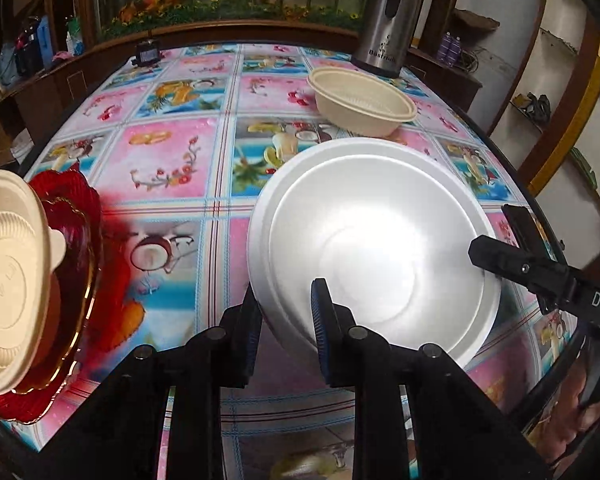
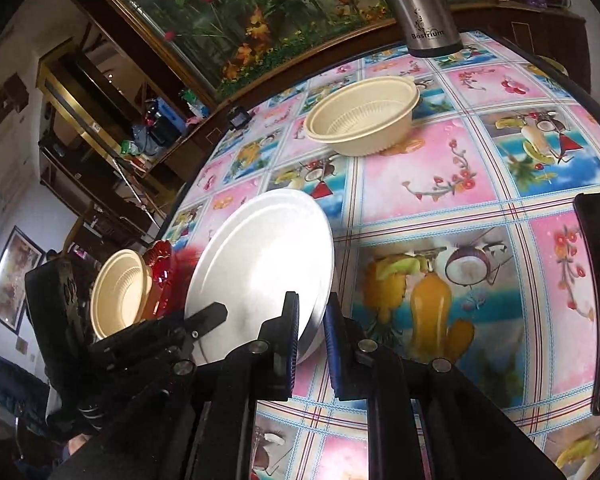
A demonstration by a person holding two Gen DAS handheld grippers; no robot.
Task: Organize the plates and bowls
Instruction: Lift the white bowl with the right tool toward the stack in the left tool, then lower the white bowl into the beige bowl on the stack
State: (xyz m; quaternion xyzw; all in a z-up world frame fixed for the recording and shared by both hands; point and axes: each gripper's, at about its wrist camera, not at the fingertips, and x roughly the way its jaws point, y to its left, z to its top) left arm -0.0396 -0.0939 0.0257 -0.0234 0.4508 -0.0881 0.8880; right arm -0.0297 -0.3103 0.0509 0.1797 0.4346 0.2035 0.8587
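Note:
A white foam plate (image 1: 373, 240) is held tilted above the table. My left gripper (image 1: 286, 316) is shut on its near rim. My right gripper (image 2: 311, 332) is shut on its opposite rim, and the plate also shows in the right wrist view (image 2: 260, 268). The right gripper's fingers (image 1: 499, 260) reach in from the right in the left wrist view. A beige bowl (image 1: 363, 102) stands at the far side of the table, also in the right wrist view (image 2: 361, 122). A second beige bowl (image 1: 10, 276) rests on a red glass plate (image 1: 76, 248) at the left.
The table wears a pink and blue fruit-print cloth (image 1: 172, 160). A steel thermos jug (image 1: 387, 16) stands at the far edge behind the bowl. A small black device (image 1: 147, 53) sits at the far left edge. A wooden aquarium cabinet with plants runs along the back.

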